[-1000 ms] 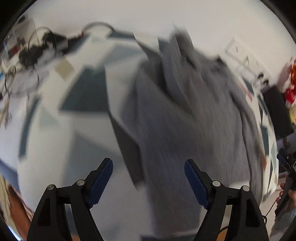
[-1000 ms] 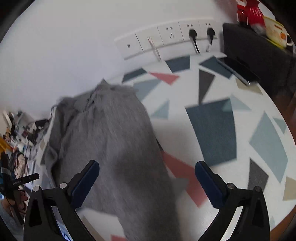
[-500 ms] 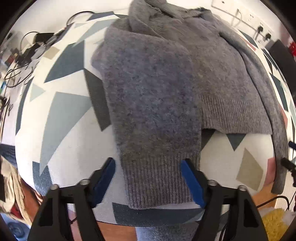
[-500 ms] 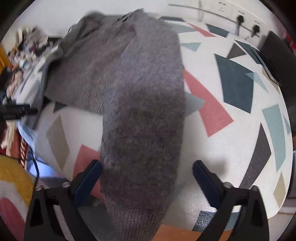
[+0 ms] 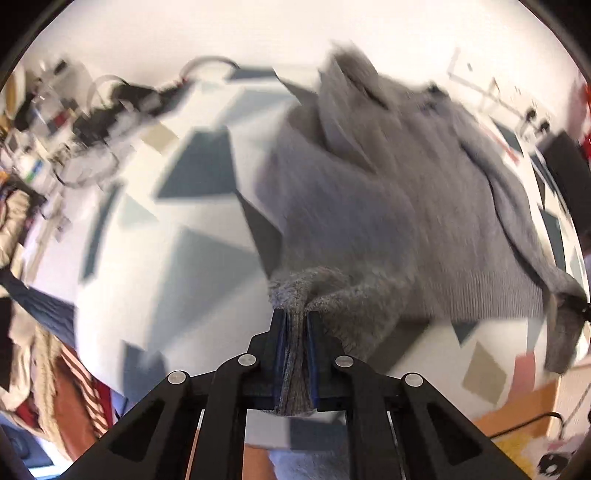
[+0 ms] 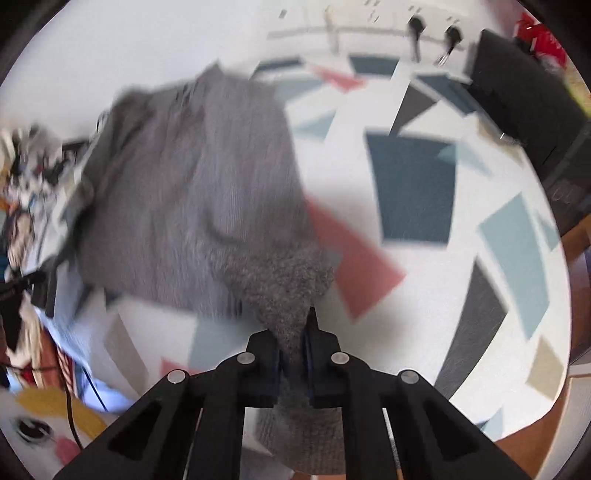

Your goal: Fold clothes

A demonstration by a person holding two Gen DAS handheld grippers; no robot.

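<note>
A grey knit sweater (image 5: 388, 206) lies spread on a round table with a white cloth of coloured shapes (image 5: 177, 266). My left gripper (image 5: 295, 325) is shut on the ribbed cuff of the sweater's left sleeve (image 5: 295, 362), lifted off the table. In the right wrist view the sweater (image 6: 192, 192) lies to the left. My right gripper (image 6: 295, 332) is shut on the cuff of the other sleeve (image 6: 284, 295), also raised. That sleeve end shows at the right edge of the left wrist view (image 5: 561, 325). Both views are blurred by motion.
Cables and clutter (image 5: 92, 110) lie at the table's far left. Wall sockets with plugs (image 6: 432, 33) run along the back wall. A black box (image 6: 524, 103) stands at the far right. Striped cloth (image 5: 74, 376) lies below the table's near left edge.
Both grippers were open over the sleeve cuffs half a second ago. Both have closed on the cuffs and lifted them up from the table's near edge.
</note>
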